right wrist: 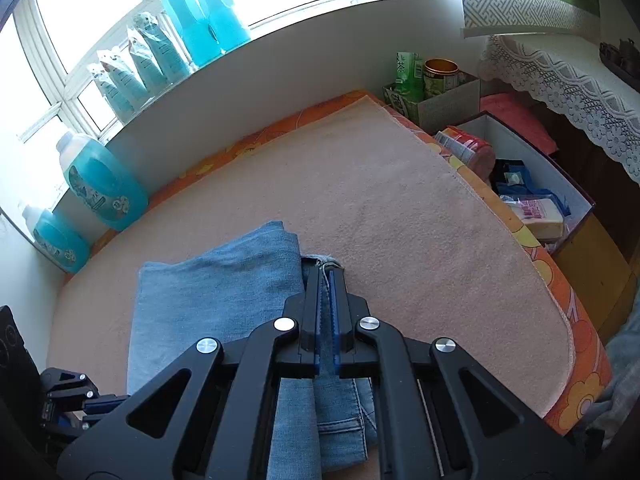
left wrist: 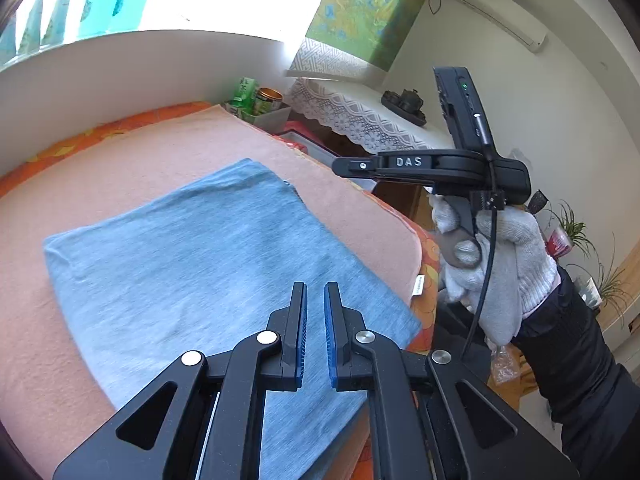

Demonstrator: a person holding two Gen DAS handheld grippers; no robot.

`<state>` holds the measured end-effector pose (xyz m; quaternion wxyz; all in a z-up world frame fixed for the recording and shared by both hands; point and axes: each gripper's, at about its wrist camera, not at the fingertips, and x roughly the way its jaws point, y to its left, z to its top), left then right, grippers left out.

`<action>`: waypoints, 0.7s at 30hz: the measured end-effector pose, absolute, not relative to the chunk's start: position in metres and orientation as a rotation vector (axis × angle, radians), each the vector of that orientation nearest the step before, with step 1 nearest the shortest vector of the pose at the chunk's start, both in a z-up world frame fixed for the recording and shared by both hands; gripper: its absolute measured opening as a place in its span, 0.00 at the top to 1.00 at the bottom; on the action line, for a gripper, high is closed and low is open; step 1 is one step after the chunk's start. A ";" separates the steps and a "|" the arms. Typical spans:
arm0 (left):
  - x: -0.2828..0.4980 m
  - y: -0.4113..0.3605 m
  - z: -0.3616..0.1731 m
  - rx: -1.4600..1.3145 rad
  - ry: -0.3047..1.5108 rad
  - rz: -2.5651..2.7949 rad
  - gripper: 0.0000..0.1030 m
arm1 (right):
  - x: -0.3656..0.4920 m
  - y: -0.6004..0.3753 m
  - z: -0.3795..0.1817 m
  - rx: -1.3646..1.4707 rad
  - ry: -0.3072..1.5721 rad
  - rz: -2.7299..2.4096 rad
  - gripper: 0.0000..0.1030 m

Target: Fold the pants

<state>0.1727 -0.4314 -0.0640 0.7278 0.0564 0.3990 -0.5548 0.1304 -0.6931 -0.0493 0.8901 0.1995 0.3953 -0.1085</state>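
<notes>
Pants lie folded into a blue rectangle on the pink blanket, near its front edge. Your L gripper hovers over them, jaws nearly together, nothing btwn. R gripper jaws pressed together above the denim at its right edge; grip on fabric: can't tell. R hand gloved.

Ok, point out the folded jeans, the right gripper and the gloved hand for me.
folded jeans (left wrist: 208, 256): left wrist view, middle of the top layer.
right gripper (right wrist: 325, 276): right wrist view, between its fingertips.
gloved hand (left wrist: 500, 264): left wrist view, back of the white glove.
</notes>
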 end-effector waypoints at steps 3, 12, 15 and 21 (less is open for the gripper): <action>0.187 -0.417 -0.065 0.126 0.880 -1.154 0.73 | 0.123 -0.679 -0.052 0.360 0.840 -0.208 0.77; 0.211 -0.367 -0.083 0.174 0.902 -0.931 0.44 | 0.125 -0.650 -0.065 0.199 0.861 -0.169 0.28; 0.222 -0.359 -0.091 0.124 0.946 -0.899 0.44 | 0.133 -0.649 -0.075 0.171 0.901 -0.163 0.27; 0.228 -0.353 -0.099 0.108 0.985 -0.865 0.44 | 0.151 -0.664 -0.097 0.190 0.965 -0.142 0.18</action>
